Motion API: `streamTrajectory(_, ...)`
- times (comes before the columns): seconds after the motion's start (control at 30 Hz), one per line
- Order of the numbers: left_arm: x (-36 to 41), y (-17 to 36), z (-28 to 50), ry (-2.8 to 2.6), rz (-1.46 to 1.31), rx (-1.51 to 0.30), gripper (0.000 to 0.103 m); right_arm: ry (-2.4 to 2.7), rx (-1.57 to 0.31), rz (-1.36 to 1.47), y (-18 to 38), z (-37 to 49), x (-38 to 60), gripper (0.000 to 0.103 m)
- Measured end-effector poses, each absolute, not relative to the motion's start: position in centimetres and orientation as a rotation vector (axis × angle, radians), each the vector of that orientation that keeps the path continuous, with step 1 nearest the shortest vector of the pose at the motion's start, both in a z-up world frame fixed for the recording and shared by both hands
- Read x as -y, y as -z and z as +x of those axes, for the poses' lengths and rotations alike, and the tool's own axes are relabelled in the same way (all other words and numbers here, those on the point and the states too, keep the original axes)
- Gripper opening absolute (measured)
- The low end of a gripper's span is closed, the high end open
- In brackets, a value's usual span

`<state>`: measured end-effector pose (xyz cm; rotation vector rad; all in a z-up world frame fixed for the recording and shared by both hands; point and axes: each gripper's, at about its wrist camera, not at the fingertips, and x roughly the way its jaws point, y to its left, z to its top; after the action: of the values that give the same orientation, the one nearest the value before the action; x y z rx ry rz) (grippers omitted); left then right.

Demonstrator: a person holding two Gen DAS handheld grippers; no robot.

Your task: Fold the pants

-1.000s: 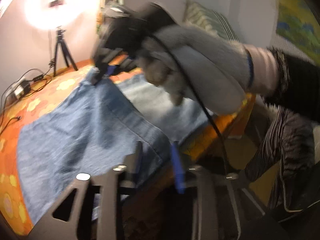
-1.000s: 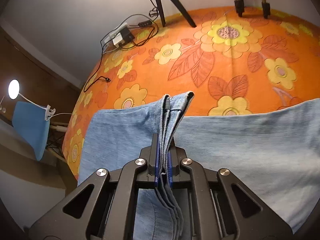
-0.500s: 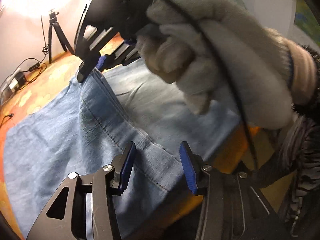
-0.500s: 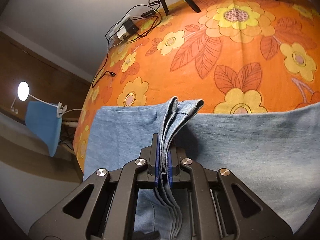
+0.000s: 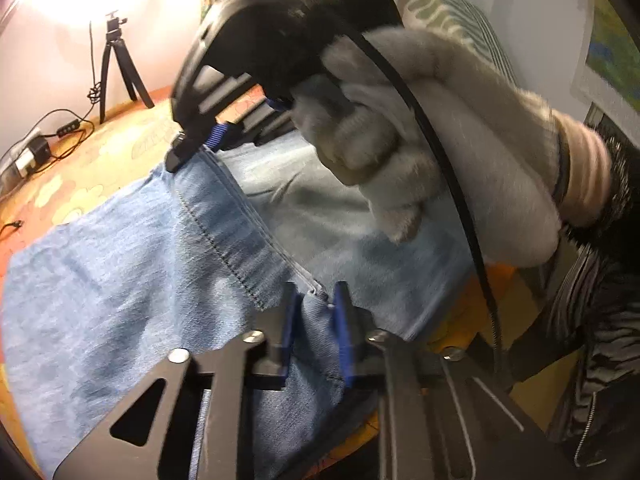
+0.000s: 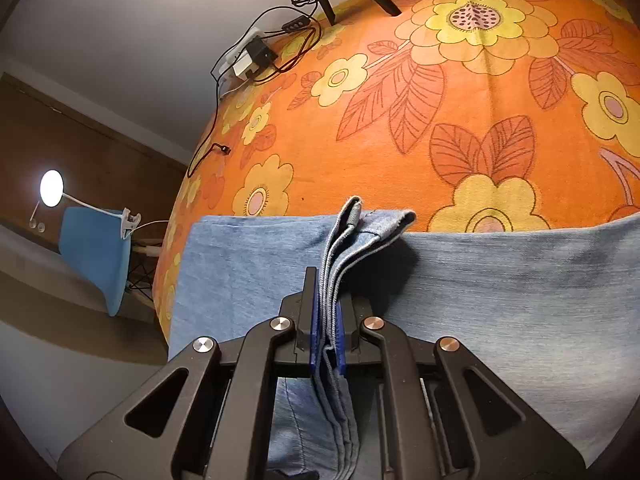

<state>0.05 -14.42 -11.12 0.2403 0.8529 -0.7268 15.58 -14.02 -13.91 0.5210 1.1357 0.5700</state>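
Observation:
Light blue denim pants (image 5: 140, 260) lie spread on an orange flowered cloth (image 6: 440, 100). My left gripper (image 5: 314, 312) is closing its jaws, with a raised fold of denim by the stitched seam between the blue pads, which press on it. My right gripper (image 6: 328, 320) is shut on a stack of several denim edges that stands up over the flat pants (image 6: 520, 300). In the left wrist view that right gripper (image 5: 188, 152) pinches the far end of the same seam, held by a grey gloved hand (image 5: 400, 140).
A tripod (image 5: 116, 68) stands at the back of the cloth, with a power strip and cables (image 6: 252, 56) beside it. A blue chair (image 6: 96, 256) and a lamp (image 6: 52, 188) sit past the left edge. The person's dark striped jacket (image 5: 580, 360) is at the near edge.
The left jaws, wide apart over the pants half a second ago, have come together on a denim fold. The right gripper has sunk a little, still holding its denim edges.

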Motion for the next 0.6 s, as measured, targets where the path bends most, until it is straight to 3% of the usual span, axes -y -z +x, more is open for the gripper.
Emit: streamTrajectory(0.6, 8.8, 7.1, 0.0, 0.757, -0.048, -0.779, 0.008, -0.524, -1.063, 0.490, 11.5, 14.2, 14.3, 0.007)
